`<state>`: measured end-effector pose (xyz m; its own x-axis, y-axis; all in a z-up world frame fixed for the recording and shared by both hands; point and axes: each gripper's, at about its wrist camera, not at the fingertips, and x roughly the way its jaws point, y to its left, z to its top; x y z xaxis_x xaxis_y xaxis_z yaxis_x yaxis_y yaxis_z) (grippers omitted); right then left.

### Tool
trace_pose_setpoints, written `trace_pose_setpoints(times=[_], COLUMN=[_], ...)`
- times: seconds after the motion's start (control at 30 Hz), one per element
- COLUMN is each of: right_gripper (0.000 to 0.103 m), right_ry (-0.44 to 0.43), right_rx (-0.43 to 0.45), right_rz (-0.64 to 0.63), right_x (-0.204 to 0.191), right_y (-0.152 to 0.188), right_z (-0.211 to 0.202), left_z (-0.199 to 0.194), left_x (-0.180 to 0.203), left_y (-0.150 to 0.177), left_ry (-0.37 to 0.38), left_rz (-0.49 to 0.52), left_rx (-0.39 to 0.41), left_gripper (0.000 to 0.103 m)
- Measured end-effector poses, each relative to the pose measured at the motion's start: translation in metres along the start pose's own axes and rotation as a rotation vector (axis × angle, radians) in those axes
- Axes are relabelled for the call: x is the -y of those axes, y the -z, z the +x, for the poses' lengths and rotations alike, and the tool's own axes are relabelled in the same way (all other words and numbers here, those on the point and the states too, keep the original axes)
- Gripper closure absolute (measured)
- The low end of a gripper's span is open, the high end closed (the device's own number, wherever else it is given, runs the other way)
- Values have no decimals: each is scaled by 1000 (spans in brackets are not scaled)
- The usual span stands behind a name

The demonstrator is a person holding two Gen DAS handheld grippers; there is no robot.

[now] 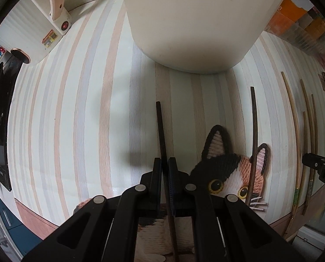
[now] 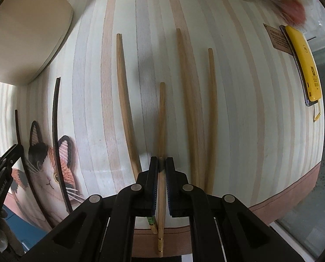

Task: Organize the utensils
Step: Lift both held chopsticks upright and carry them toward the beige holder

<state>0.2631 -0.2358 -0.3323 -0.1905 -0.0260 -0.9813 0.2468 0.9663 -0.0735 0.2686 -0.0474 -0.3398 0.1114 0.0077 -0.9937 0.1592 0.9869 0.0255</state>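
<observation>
Wooden chopsticks gripped in both tools, none yet in the holder

Dark wood first: one dark chopstick (image 1: pixel 162 135) clamped between the narrow jaws of the left tool (image 1: pixel 165 168), running up the middle of the left wrist view toward the cream container (image 1: pixel 193 21) at top centre. Pale wood second: a light chopstick (image 2: pixel 161 118) pinched in the narrow jaws of the right tool (image 2: pixel 161 170), lower centre of the right wrist view, tip pointing up the frame.

Done so far, judging by the layout: sorted loosely by colour, little more. Second dark chopstick (image 1: pixel 253 135) lying right of centre in the left view, across the ear and face of the knitted cat mat (image 1: pixel 228 170). Three more pale chopsticks flat on the striped bench (image 2: pixel 249 131) in the right view: one left of the held stick (image 2: pixel 124 91), two to its right (image 2: pixel 185 91) (image 2: pixel 211 109), roughly parallel, close together lower down. Green-marked end of one visible just under the right tool.

Left to do, probably: nearly all of it. Container seen only from outside, contents hidden, no stick visibly standing in it. Both held sticks apparently low over the bench; lifted or not, cannot tell. Yellow object (image 2: pixel 302 61) at right edge and white appliance (image 1: pixel 31 26) at upper left untouched, likely no part of the job.
</observation>
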Motion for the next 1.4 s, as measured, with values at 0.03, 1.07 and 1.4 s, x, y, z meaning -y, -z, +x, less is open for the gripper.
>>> trace_pose_setpoints(times=[0.03, 1.07, 1.4], right_gripper=[95, 96, 96], right_ry=[-1, -87, -163], right_rx=[-2, 498, 610], right_rz=[3, 23, -24], right_x=[-1, -3, -26], right_y=[-1, 11, 8], right_z=[0, -153, -200], left_z=[0, -166, -208], left_x=[1, -34, -54], left_y=[0, 8, -2], left_ry=[-3, -17, -6], left_rz=[1, -108, -146], left_rx=[1, 388, 491], left_gripper=[99, 101, 101])
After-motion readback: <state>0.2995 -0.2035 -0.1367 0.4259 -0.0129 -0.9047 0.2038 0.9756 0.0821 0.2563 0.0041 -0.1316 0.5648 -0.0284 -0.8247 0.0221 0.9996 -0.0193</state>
